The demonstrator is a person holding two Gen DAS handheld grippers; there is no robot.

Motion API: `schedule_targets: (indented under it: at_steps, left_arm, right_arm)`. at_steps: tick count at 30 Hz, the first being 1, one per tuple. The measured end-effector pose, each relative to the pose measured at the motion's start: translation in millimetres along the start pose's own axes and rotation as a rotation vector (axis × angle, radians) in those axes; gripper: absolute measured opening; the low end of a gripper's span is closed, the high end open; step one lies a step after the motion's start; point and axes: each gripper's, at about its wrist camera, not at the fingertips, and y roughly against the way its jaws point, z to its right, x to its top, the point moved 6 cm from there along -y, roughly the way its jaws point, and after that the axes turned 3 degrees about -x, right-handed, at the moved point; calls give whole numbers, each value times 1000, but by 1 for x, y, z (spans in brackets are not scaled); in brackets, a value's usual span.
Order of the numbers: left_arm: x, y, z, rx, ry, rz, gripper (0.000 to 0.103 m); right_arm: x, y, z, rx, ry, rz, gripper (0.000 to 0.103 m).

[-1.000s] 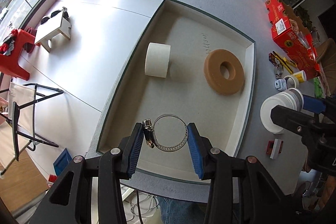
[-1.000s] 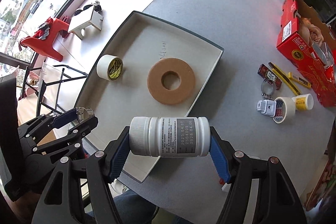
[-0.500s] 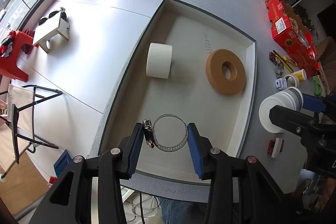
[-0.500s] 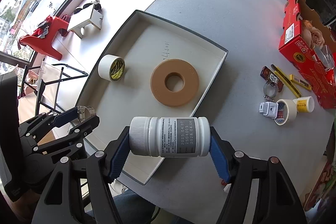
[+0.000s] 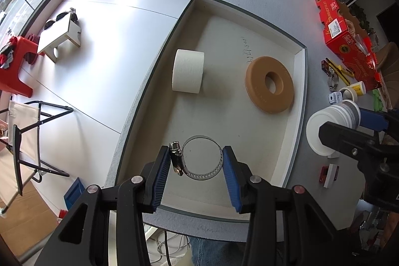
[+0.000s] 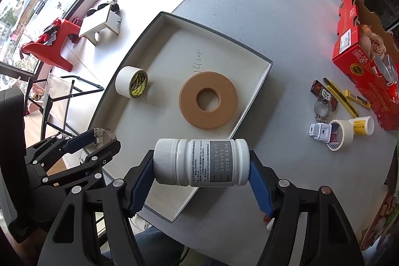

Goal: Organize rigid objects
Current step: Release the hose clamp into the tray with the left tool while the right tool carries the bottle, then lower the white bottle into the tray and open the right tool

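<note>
A shallow white tray (image 5: 300, 81) (image 6: 259, 84) lies on the grey table. In it sit a white tape roll (image 5: 187, 71) (image 6: 131, 82) and a brown foam ring (image 5: 269, 87) (image 6: 208, 100). My left gripper (image 5: 197, 163) (image 6: 104, 138) is shut on a metal hose clamp (image 5: 199, 157) (image 6: 101, 136), held above the tray's near end. My right gripper (image 6: 200, 167) is shut on a white plastic bottle (image 6: 202, 162) (image 5: 331, 127) lying sideways between its blue pads, over the tray's near right corner.
Right of the tray lie a red carton (image 6: 364, 54), yellow pencils (image 6: 341, 97), a second hose clamp (image 6: 321, 110), a masking tape roll (image 6: 340, 133), a small white jar (image 6: 361, 125) and a white plug (image 6: 319, 131). Below left are a stool (image 5: 59, 38) and folding chair (image 5: 27, 141).
Both grippers keep their grips and stay put; the scene only shifts very slightly in the views.
</note>
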Motion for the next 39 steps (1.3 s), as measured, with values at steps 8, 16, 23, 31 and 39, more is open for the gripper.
schedule_targets:
  at_steps: [8,16,23,31,39]
  left_arm:
    - [5,-17,4,-6,4,-32,45]
    - [18,-38,7,6,0,-61,46]
    - [28,-48,12,42,-28,-68,48]
    - [24,-50,11,16,10,-81,91]
    - [16,-53,13,32,-8,-104,103]
  right_arm:
    - [12,-12,0,5,-14,-5,71]
    - [44,-30,1,3,-28,0,71]
    - [70,-42,4,-6,-47,12,71]
    - [77,-38,20,49,-132,22,96]
    - [46,-36,49,51,-194,-17,102]
